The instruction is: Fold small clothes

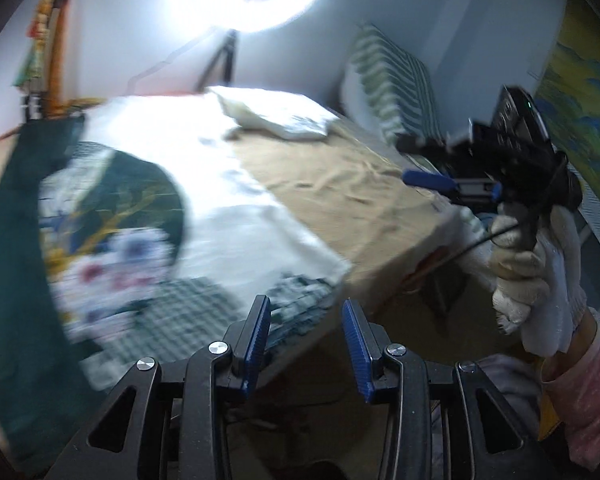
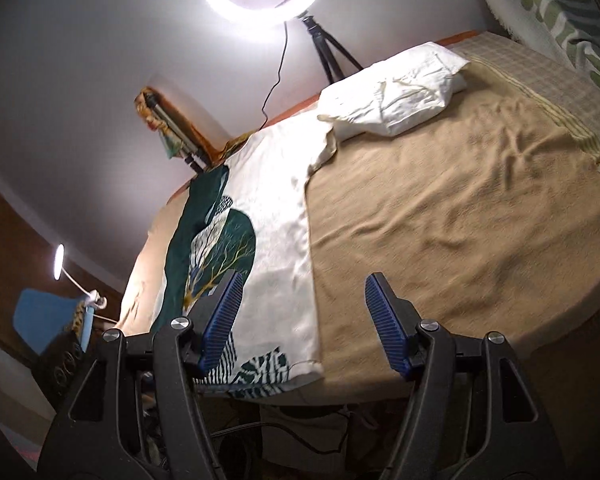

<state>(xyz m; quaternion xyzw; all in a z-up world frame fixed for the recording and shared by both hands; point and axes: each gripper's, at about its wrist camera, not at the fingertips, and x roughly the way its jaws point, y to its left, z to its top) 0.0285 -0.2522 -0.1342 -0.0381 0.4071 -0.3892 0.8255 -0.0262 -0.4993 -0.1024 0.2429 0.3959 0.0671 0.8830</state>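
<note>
Where the left wrist view looks along the bed (image 1: 320, 184), the left gripper (image 1: 306, 338) hangs over the near edge, jaws apart, holding nothing. White garment (image 1: 220, 200) with dark green print lies spread along the bed's left side, blurred. Right gripper (image 1: 432, 162) floats off the right edge in a gloved hand (image 1: 540, 280); jaw gap unreadable.

Right wrist view: right gripper (image 2: 304, 320) jaws wide, empty, above the garment's (image 2: 276, 240) near hem. Pillow (image 2: 392, 92) at the far edge.

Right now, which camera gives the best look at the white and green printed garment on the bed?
The right wrist view: the garment lies sharp and nearly whole along the bed. The left wrist view shows it closer but motion-blurred and overexposed.
</note>
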